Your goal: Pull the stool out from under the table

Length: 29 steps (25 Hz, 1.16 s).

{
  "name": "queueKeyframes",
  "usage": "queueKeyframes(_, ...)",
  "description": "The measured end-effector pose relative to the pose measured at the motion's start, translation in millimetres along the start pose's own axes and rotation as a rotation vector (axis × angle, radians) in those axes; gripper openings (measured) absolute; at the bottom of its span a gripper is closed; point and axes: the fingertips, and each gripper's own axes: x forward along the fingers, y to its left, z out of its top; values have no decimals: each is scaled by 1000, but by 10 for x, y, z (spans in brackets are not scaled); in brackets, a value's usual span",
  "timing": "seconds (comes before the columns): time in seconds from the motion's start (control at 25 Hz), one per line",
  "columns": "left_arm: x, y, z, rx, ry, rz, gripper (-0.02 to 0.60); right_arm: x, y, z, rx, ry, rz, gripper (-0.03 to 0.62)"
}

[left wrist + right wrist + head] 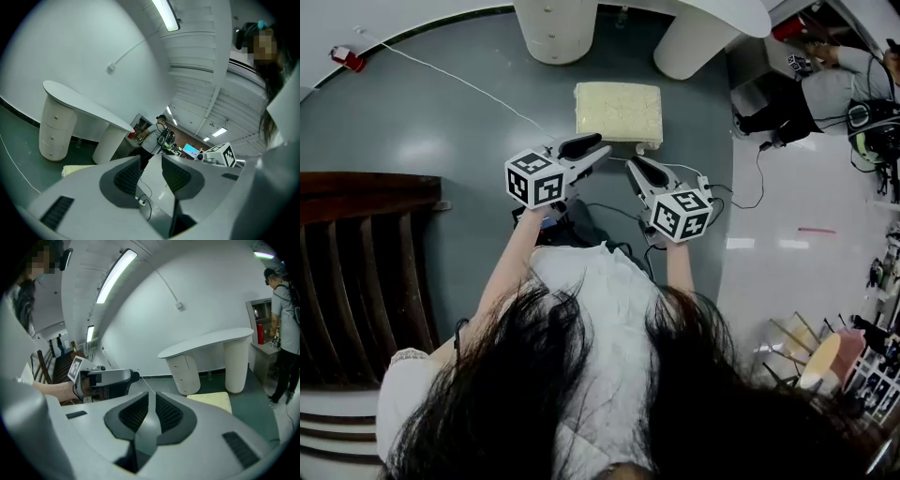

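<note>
The stool (pixel 619 111), a low square seat with a cream cushion, stands on the grey-green floor in front of the white table (pixel 712 14), clear of its two round legs. It also shows low in the left gripper view as the stool (pixel 70 169) and in the right gripper view as the stool (pixel 211 401). My left gripper (pixel 602 146) hovers just near its front edge, its jaws a narrow gap apart with nothing between them. My right gripper (pixel 632 161) hangs beside it, shut and empty. Neither touches the stool.
A dark wooden slatted bench (pixel 356 262) stands at the left. A white cable (pixel 459 84) runs across the floor, and a power strip with cords (pixel 705 184) lies by the right gripper. A person (pixel 825 89) works at the far right.
</note>
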Motion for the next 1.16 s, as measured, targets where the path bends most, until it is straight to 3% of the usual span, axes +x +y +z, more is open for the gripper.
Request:
queueKeyframes(0.64, -63, -760, -394, 44, -22, 55, 152, -730, 108, -288, -32, -37, 64, 61)
queueKeyframes(1.16, -486, -691, -303, 56, -95, 144, 151, -871, 244, -383, -47, -54, 70, 61)
